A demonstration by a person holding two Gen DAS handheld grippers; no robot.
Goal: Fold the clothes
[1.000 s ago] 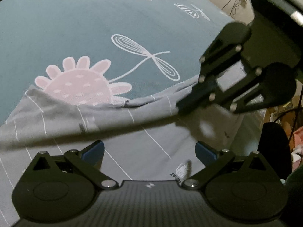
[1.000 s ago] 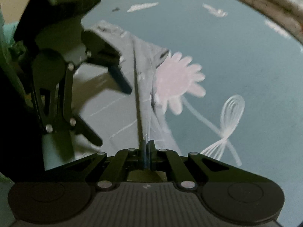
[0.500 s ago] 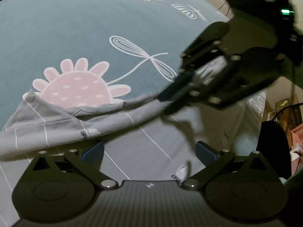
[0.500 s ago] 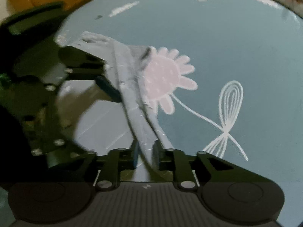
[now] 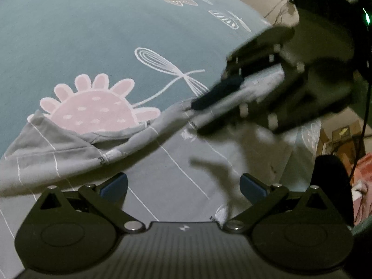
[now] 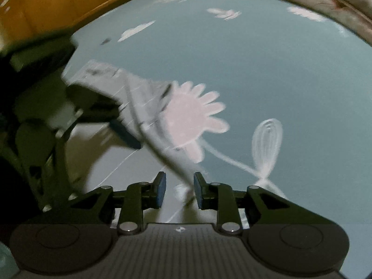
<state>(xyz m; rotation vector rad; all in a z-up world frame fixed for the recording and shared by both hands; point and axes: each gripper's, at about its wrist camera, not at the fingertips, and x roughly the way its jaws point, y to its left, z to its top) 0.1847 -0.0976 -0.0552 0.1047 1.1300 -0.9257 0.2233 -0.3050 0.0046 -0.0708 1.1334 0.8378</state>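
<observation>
Grey garment (image 5: 162,162) w/ thin white lines on teal floral bedsheet (image 5: 93,34).
Rolled edge runs between right tool (image 6: 177,189) pads, jaws opening, not gripping; left tool (image 5: 183,186) released above cloth. Small print near hem unreadable.

- Your right hand-held gripper (image 6: 177,189) sits low in the view, its jaws opening, blue pads apart.
- A rolled edge of the grey striped garment (image 6: 148,125) runs down between the pads; they do not press it.
- The garment lies on the teal bed sheet (image 6: 255,65), overlapping a pink flower print (image 6: 193,118).
- Your left hand-held gripper (image 6: 116,116) shows blurred at the left, beside the fold.
- A wooden bed frame (image 6: 58,7) crosses the top left.
</observation>
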